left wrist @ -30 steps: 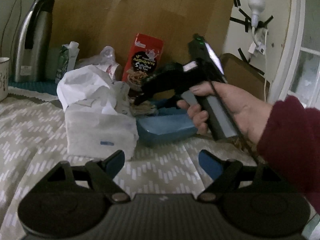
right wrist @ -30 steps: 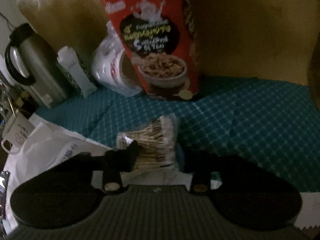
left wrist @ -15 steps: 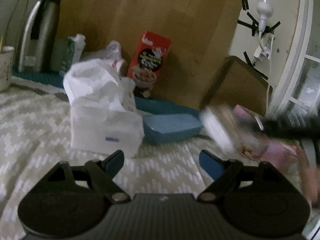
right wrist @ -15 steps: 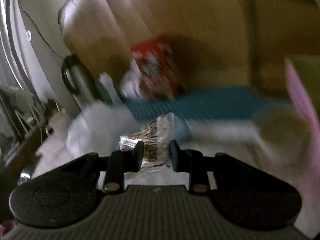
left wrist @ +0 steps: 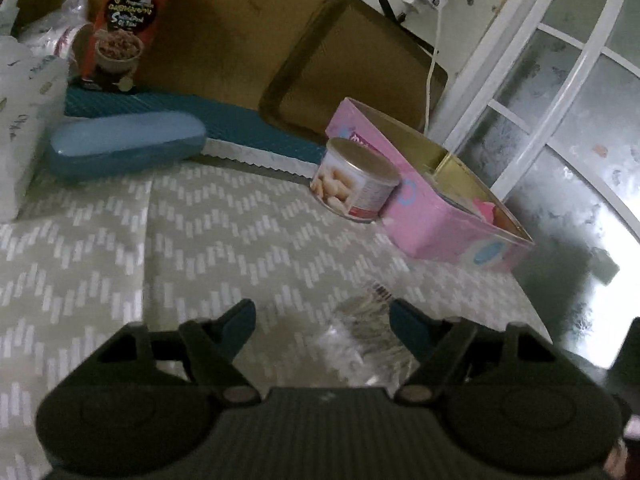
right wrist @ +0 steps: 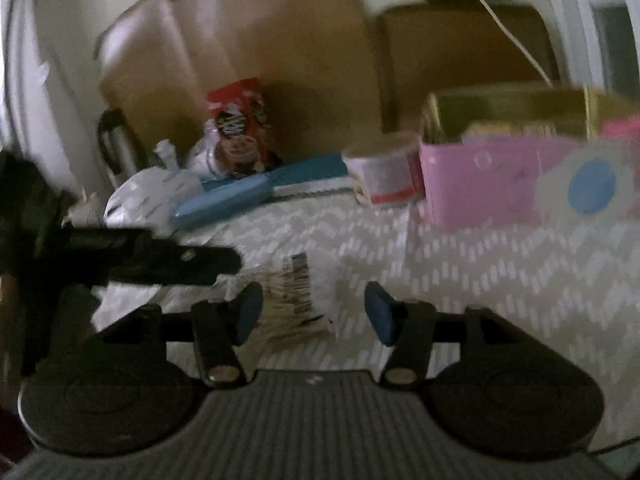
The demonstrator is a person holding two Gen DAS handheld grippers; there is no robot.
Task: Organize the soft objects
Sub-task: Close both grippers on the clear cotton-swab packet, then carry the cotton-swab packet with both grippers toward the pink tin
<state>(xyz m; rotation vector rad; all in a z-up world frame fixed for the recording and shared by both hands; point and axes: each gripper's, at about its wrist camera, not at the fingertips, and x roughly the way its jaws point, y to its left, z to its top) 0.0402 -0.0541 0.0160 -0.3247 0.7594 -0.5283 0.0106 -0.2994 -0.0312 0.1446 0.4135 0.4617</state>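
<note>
A clear plastic bag of cotton swabs (right wrist: 296, 296) lies on the chevron cloth between the fingers of my right gripper (right wrist: 314, 312), which is open. The same bag (left wrist: 360, 328) shows blurred in the left wrist view, just inside the right finger of my left gripper (left wrist: 324, 326), also open and empty. The left gripper's dark body (right wrist: 160, 260) reaches in from the left in the right wrist view. A white tissue pack (left wrist: 24, 120) sits at the far left. An open pink box (left wrist: 432, 204) stands at the right.
A tin can (left wrist: 354, 178) stands against the pink box. A blue case (left wrist: 124, 144) lies on the cloth's far side, by a teal mat (left wrist: 240, 128). A red snack box (left wrist: 128, 28) and brown boards (left wrist: 352, 64) stand at the back. A window (left wrist: 560, 120) is right.
My right gripper carried the swab bag from the teal mat to the cloth near the pink box and opened, letting it go. My left view swung right toward the box.
</note>
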